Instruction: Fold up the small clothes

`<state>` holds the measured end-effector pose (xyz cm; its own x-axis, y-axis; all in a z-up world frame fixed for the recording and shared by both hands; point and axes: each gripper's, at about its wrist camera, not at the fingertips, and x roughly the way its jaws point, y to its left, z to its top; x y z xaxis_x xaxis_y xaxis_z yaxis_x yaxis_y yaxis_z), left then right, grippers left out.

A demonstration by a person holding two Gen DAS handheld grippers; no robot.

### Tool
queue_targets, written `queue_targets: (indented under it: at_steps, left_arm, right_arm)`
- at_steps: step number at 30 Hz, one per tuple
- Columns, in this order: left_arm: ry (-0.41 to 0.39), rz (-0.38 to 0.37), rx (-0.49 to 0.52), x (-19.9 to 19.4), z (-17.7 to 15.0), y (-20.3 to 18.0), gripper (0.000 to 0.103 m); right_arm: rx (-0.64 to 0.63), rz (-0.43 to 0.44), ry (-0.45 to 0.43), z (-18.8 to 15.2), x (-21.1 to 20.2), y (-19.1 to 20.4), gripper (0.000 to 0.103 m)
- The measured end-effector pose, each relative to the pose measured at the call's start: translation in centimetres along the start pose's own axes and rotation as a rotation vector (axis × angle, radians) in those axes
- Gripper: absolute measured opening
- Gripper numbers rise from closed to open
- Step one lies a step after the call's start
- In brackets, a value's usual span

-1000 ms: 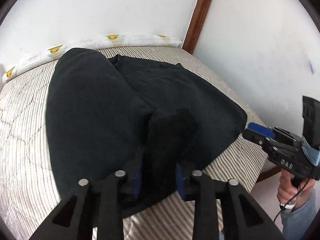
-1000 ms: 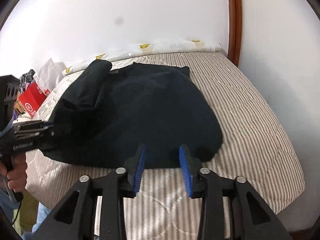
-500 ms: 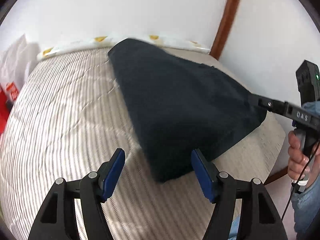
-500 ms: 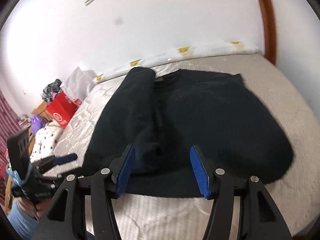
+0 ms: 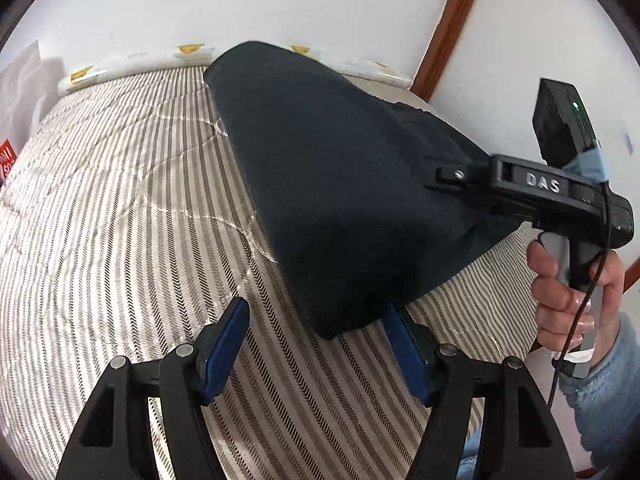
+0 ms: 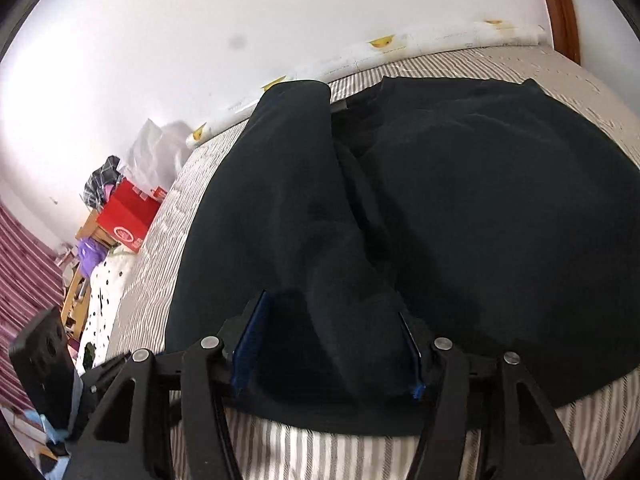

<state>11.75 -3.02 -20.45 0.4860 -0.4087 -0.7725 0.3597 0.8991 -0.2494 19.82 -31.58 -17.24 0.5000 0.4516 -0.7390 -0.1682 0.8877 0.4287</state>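
A black garment [image 5: 344,184] lies partly folded on the striped bed [image 5: 120,216]. In the right wrist view the garment [image 6: 460,208] has a folded strip running down its left part. My left gripper [image 5: 320,344] is open and empty, its blue pads on either side of the garment's near corner, just above the bed. My right gripper [image 6: 328,344] is open, with the near end of the folded strip lying between its blue pads. The right gripper also shows in the left wrist view [image 5: 452,176], its tip over the garment's right edge.
A white patterned roll [image 5: 132,64] lies along the bed's far edge against the wall. A wooden door frame [image 5: 448,28] stands at the far right corner. Left of the bed are a red box [image 6: 128,216], a white bag [image 6: 160,148] and clutter.
My left gripper let go of the garment, opened and drew back to its near corner. My right gripper moved forward onto the garment's near edge, with the folded strip now between its pads.
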Motion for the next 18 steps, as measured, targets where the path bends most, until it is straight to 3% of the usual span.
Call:
queue_targets:
  at_steps: [3, 5, 9, 14, 18]
  left_arm:
    - [0.007, -0.008, -0.008, 0.3, 0.1, 0.1, 0.067]
    - [0.002, -0.005, -0.001, 0.3, 0.2, -0.1, 0.067]
    - [0.008, 0.006, 0.031, 0.7, 0.6, -1.4, 0.068]
    - [-0.004, 0.098, 0.073, 2.1, 1.6, -3.8, 0.068]
    - [0.008, 0.047, 0.073, 3.0, 2.4, -5.2, 0.068]
  right_arm:
    - [-0.009, -0.006, -0.008, 0.8, 0.9, 0.4, 0.049]
    - [-0.033, -0.018, -0.023, 1.3, 1.1, 0.8, 0.021]
    - [-0.117, -0.017, -0.085, 2.1, -0.4, 1.3, 0.016]
    - [-0.205, -0.092, -0.162, 3.7, -4.3, 0.3, 0.015]
    - [-0.189, -0.175, -0.222, 4.9, -8.2, -3.1, 0.015]
